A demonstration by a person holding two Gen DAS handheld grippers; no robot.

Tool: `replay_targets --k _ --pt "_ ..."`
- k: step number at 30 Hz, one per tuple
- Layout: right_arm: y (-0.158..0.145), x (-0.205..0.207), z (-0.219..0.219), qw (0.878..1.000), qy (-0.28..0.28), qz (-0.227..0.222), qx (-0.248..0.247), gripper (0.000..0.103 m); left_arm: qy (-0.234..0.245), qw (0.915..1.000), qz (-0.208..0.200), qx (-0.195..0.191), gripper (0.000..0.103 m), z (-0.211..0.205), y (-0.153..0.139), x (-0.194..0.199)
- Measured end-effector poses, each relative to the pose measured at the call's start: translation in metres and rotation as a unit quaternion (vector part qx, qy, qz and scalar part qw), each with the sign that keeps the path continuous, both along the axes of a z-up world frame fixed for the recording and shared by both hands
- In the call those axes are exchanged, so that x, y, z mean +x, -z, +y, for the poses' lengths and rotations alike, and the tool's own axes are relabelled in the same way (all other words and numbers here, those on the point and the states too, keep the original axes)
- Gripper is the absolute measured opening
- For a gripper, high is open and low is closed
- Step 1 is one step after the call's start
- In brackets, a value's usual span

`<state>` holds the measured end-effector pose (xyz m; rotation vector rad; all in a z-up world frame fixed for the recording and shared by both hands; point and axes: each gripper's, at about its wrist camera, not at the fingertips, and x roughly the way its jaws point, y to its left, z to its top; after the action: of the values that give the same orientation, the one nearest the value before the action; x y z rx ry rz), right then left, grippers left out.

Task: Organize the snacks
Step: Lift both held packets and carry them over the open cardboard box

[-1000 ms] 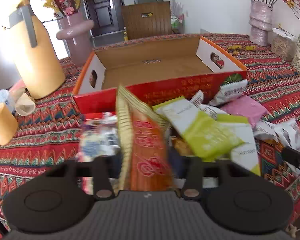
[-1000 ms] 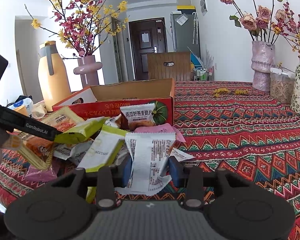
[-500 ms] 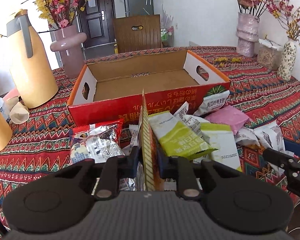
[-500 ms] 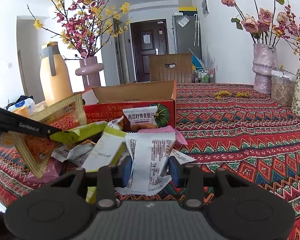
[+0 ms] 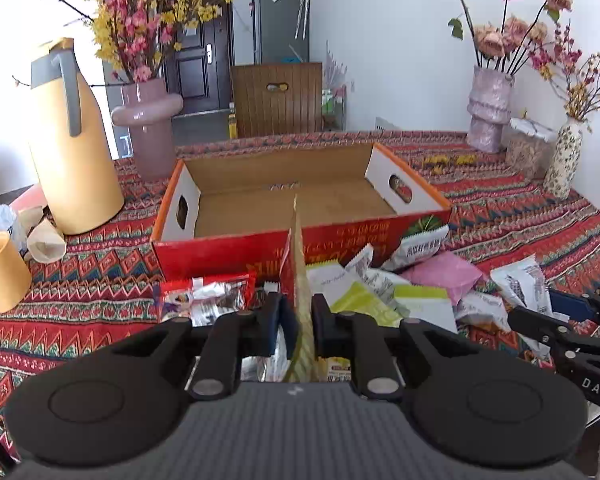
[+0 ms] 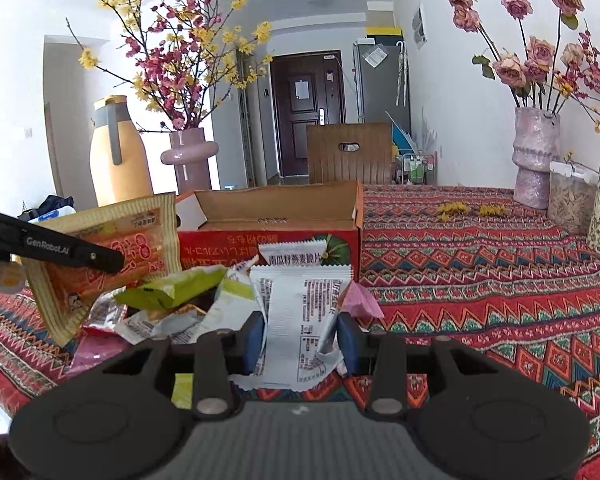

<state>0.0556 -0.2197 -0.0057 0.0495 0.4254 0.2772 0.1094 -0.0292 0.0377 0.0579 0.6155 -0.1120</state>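
The left gripper [image 5: 296,316] is clenched on an orange snack packet [image 5: 298,264], held edge-on at centre frame, lifted above the snack pile [image 5: 384,292] before the red cardboard box [image 5: 260,248]. The right gripper [image 6: 300,336] is pinched tight on a white snack packet [image 6: 296,312], low at centre of its view, beside the pile.

An orange and gold snack packet [image 6: 100,256] stands on edge, lifted above the heap of snack packets [image 5: 384,296] lying in front of the open, empty cardboard box [image 5: 300,196]. A white printed packet [image 6: 300,320] stands upright at the heap's right end.
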Motion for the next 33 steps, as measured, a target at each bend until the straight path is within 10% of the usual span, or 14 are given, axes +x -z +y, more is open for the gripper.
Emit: replay_targets --k 15,33 --pt "-0.033 0.027 0.012 0.999 -0.011 -0.029 -0.011 0.039 -0.015 0.998 -0.052 -0.032 0.017 0.013 -0.037 0.01" --pt "-0.059 0.151 0.04 1.0 -0.018 -0.017 -0.005 0.039 -0.044 0.9952 -0.072 -0.05 0.017 0.025 -0.051 0.107"
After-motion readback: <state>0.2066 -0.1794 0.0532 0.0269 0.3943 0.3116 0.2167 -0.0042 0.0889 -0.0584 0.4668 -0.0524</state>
